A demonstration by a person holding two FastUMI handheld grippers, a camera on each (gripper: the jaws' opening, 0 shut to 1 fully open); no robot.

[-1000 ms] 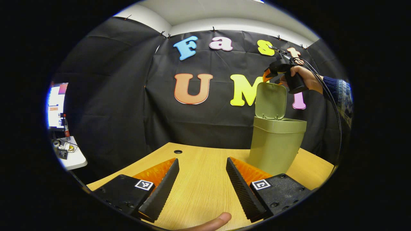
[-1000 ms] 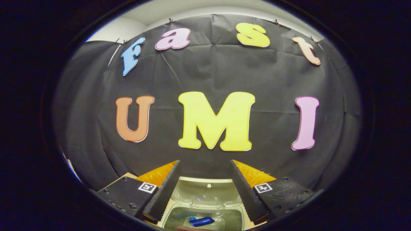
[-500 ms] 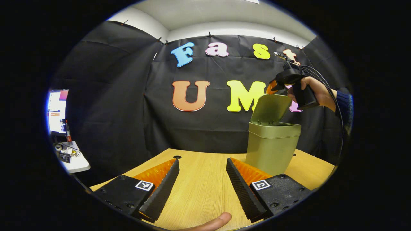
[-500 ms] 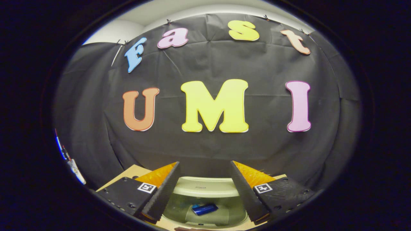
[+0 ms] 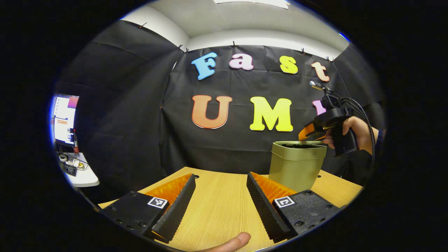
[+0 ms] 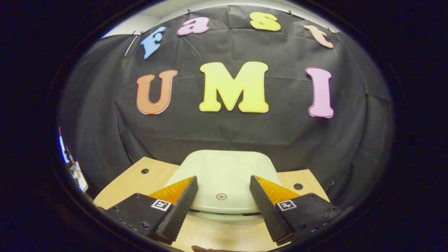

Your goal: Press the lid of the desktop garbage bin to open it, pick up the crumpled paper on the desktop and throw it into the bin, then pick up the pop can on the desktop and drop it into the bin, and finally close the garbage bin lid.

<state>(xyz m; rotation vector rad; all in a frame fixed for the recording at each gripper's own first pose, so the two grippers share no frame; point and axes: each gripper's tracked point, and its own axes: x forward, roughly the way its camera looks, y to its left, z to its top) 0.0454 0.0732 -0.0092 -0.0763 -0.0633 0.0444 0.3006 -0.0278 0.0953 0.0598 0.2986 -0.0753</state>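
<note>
bin: the garbage bin [image 5: 297, 164] sits on the far right part of the worktop [image 5: 217, 206], against the booth wall
lid: the lid [image 6: 222, 178] looks down flat on the bin now, round push mark near its front edge
right gripper: the right gripper [image 6: 224, 210] hangs just over the lid's front, fingers spread, holding nothing
left gripper: the left gripper [image 5: 220, 206] is low over bare worktop, well apart from the bin, released and empty
step: last one I'd say, closing the lid
next: probably one firm press so it latches, then lift clear
</note>
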